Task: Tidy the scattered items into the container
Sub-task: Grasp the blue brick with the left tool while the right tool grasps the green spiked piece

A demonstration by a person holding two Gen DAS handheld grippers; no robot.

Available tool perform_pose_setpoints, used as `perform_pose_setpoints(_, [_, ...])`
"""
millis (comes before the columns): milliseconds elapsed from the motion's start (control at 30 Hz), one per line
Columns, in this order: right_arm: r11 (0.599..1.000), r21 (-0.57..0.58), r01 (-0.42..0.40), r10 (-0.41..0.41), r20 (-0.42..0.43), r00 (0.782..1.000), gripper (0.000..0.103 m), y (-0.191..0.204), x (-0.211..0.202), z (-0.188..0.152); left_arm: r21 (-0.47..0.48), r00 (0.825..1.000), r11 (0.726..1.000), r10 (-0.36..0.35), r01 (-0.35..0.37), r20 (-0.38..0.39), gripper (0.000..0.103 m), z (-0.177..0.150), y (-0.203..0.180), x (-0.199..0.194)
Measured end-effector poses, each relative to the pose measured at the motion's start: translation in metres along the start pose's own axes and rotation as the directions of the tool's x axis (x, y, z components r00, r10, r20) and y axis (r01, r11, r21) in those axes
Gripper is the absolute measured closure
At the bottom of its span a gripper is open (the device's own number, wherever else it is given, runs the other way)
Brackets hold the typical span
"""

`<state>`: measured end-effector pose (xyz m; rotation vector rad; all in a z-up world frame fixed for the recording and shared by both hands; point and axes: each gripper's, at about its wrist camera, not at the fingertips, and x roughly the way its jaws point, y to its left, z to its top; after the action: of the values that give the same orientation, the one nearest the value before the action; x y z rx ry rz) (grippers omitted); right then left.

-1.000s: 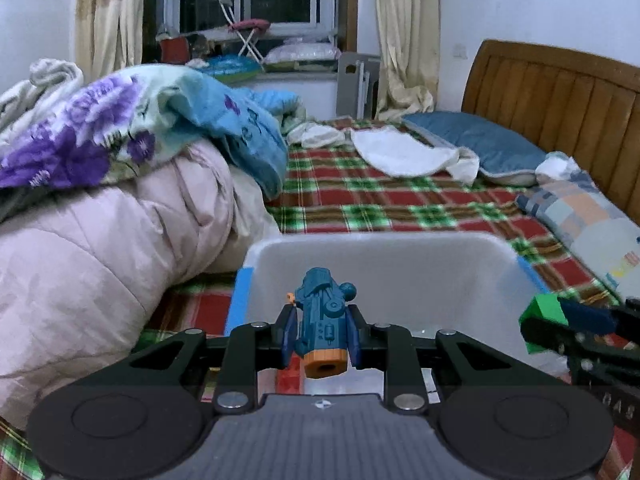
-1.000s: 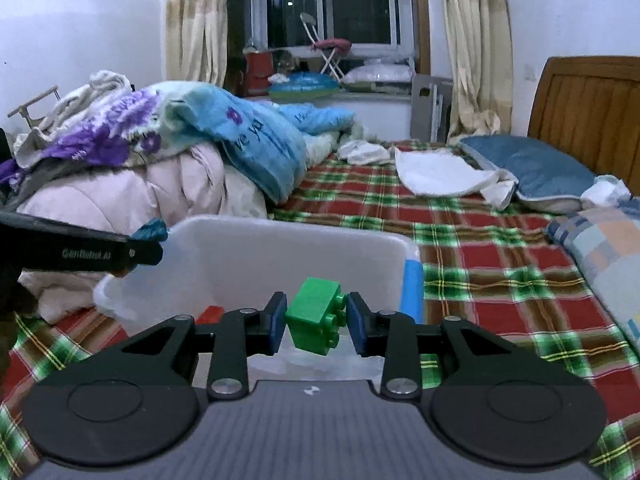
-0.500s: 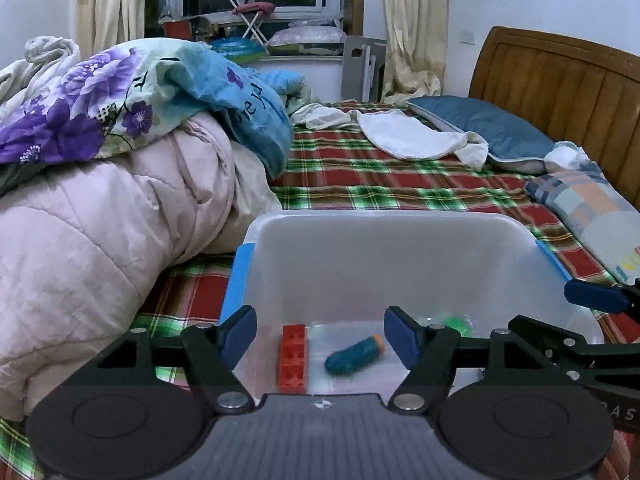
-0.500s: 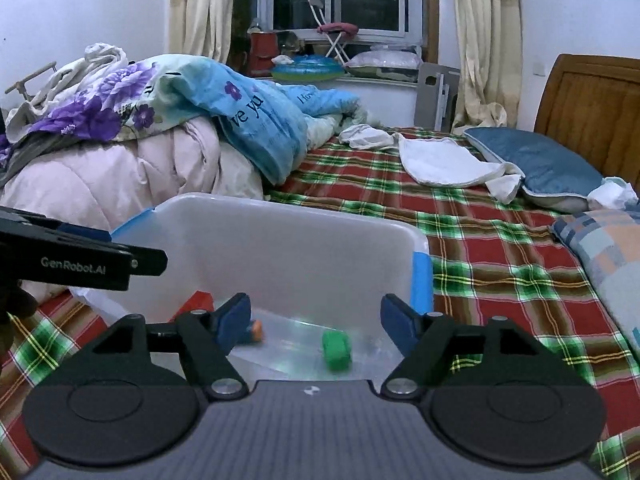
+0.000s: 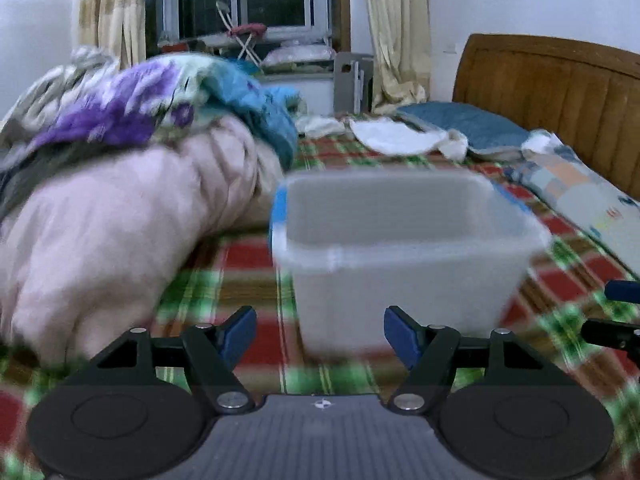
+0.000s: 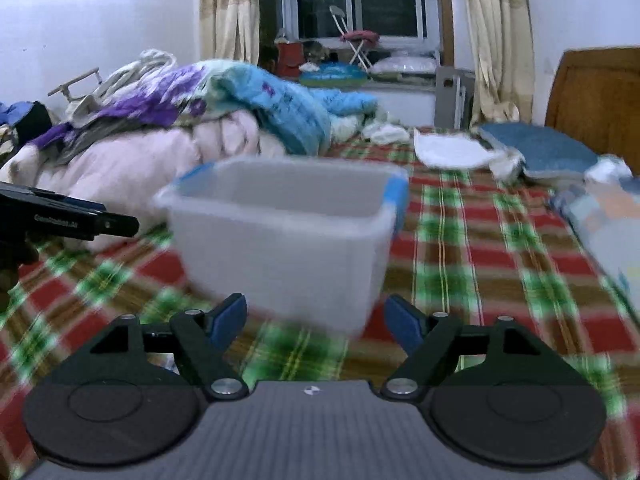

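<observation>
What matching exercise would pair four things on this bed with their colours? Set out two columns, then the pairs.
Things:
1. bin
2. pillow
3. headboard
4. quilt

Colours:
A. brown
B. pale pink
C. clear with blue rim corners
D. blue

Pairs: 1-C, 2-D, 3-A, 4-B
</observation>
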<state>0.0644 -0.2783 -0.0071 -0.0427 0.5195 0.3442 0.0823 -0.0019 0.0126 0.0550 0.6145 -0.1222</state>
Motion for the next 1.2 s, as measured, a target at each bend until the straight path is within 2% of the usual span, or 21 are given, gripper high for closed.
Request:
perform_pose_setpoints(200, [1.0, -0.009, -0.002, 0.001, -0.067, 0.998, 0.024, 0.041, -0.036, -0.065, 0.034, 0.997, 0.999, -0.006, 0.008, -0.083, 0.029, -0.071, -0.02, -0.024])
perform_pose_setpoints(367, [0.997, -0.068, -0.024, 0.016, -0.113, 0.993, 0.032, 0.068, -0.035, -0.085, 0.065, 0.992, 0.997, -0.029, 0.037, -0.126, 0.029, -0.101, -0.042, -0.03])
perform_pose_setpoints(467, [0.997, -0.075, -0.03, 0.02, -0.132, 0.991, 0.037, 0.073, -0.026, -0.086, 0.09, 0.992, 0.995, -0.024, 0.036, -0.126, 0.029, -0.109, -0.054, -0.03])
perform_pose_setpoints(567, [0.998, -0.068, -0.018, 0.008, -0.136, 0.991, 0.038, 0.071, -0.022, -0.089, 0.109, 0.992, 0.994, -0.009, 0.023, -0.127, 0.029, -0.113, -0.058, -0.025])
perform_pose_setpoints(767, [0.998, -0.057, -0.022, 0.013, -0.144, 0.99, 0.039, 0.068, -0.018, -0.095, 0.026, 0.985, 0.999, -0.037, 0.042, -0.166, 0.03, -0.115, -0.046, -0.012])
perform_pose_setpoints(1100, [0.996, -0.08, -0.049, 0.035, -0.17, 0.985, 0.046, 0.076, -0.008, -0.1, 0.015, 0.982, 0.998, -0.051, 0.054, -0.182, 0.038, -0.118, -0.046, 0.0])
perform_pose_setpoints(1200, [0.996, -0.079, -0.049, 0.034, -0.175, 0.984, 0.046, 0.076, -0.005, -0.101, 0.016, 0.982, 0.998, -0.056, 0.06, -0.182, 0.044, -0.116, -0.048, 0.002])
